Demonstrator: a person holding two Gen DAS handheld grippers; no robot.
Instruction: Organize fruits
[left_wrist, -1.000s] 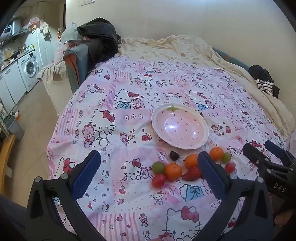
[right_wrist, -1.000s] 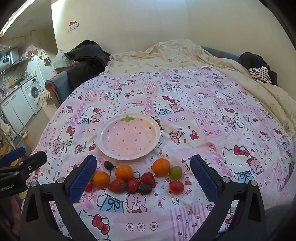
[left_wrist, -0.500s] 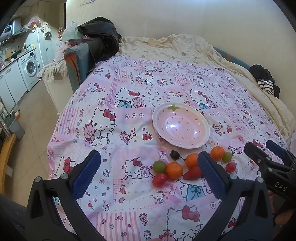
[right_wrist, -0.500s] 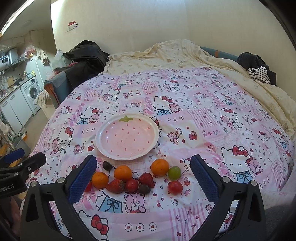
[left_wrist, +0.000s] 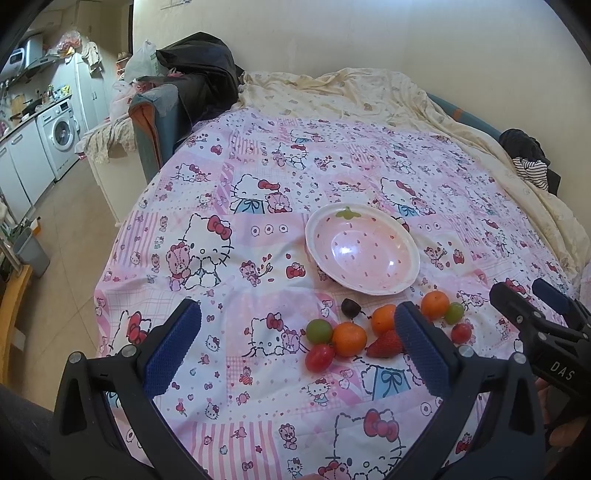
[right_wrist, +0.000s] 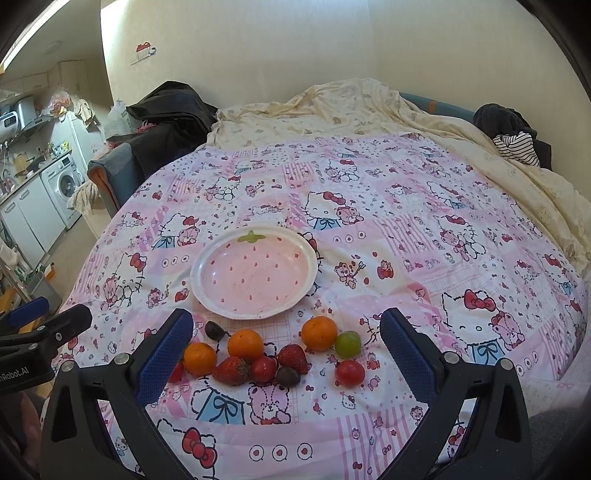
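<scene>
Bed quilt (right_wrist: 406, 236): fruit cluster (right_wrist: 266, 354) dead ahead of my right gripper (right_wrist: 286, 343), wide, empty; left gripper (left_wrist: 297, 341) wide too, fruit off-centre right.

A bed spread with a pink patchwork cartoon-cat quilt (right_wrist: 406, 229) fills the room; a crumpled cream blanket (right_wrist: 351, 107) lies along the plain cream wall (right_wrist: 295, 44); left, a white front-loading washing machine (left_wrist: 61, 133) stands on the beige tiled floor (left_wrist: 62, 221).

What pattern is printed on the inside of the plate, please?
Pale pink with small red seed flecks and a green leaf at the rim of the plate, strawberry-style; clearest from the right wrist.
</scene>
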